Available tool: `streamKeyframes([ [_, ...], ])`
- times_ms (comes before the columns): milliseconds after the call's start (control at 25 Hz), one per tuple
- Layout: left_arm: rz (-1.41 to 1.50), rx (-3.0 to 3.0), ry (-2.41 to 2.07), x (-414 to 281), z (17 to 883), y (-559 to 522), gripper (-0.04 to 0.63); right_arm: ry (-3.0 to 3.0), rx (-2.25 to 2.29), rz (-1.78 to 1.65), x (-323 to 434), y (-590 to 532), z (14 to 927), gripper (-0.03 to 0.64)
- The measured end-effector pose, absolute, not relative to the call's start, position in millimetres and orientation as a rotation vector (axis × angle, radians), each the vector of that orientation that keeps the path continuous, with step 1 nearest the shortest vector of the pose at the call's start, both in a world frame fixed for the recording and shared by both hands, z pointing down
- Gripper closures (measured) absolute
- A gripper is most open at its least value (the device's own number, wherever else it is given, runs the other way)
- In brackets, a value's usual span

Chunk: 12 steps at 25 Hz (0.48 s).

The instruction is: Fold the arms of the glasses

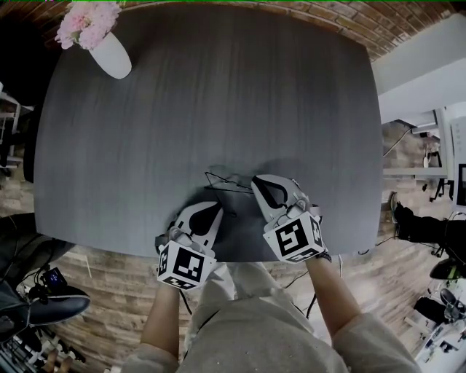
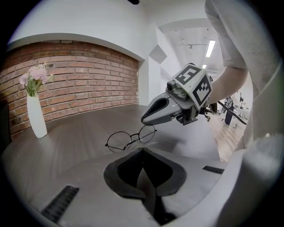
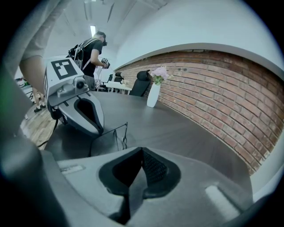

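Brace glasses (image 1: 220,182) with left gripper (image 1: 210,213), sweep one arm inward with right gripper (image 1: 261,186) (both clenched, empty); go gently.

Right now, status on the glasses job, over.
Left gripper shut, empty. Right gripper shut, empty, tip near the glasses. Glasses on the table between both, not gripped. Nothing in the way.

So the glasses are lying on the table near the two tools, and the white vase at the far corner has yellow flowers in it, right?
Not quite. The flowers in the white vase are pink, not yellow, as the head view shows. The rest is right: the glasses lie on the table near the left tool and the right tool, and the vase stands at the far corner.
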<state>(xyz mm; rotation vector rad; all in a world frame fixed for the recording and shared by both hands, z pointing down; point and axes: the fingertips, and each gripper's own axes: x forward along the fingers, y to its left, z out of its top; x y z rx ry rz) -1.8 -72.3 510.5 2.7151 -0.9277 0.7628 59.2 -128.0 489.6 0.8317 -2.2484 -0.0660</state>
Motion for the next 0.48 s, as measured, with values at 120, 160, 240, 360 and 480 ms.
streamKeyframes([
  [120,0.763,2.718,-0.922,3,510,-74,0.597,-2.254,0.822,-0.068,59,-127,490,0.615],
  [160,0.763,2.718,-0.921,5,510,-74,0.597,-2.255,0.818,-0.068,58,-127,491,0.615],
  [240,0.762,2.72,-0.917,7,511,-75,0.597,-2.257,0.81,-0.07,57,-126,492,0.615],
  [360,0.758,2.718,-0.915,9,511,-77,0.597,-2.262,0.797,-0.075,54,-125,492,0.615],
  [480,0.756,2.714,-0.917,13,510,-81,0.597,-2.267,0.785,-0.078,53,-125,492,0.615],
])
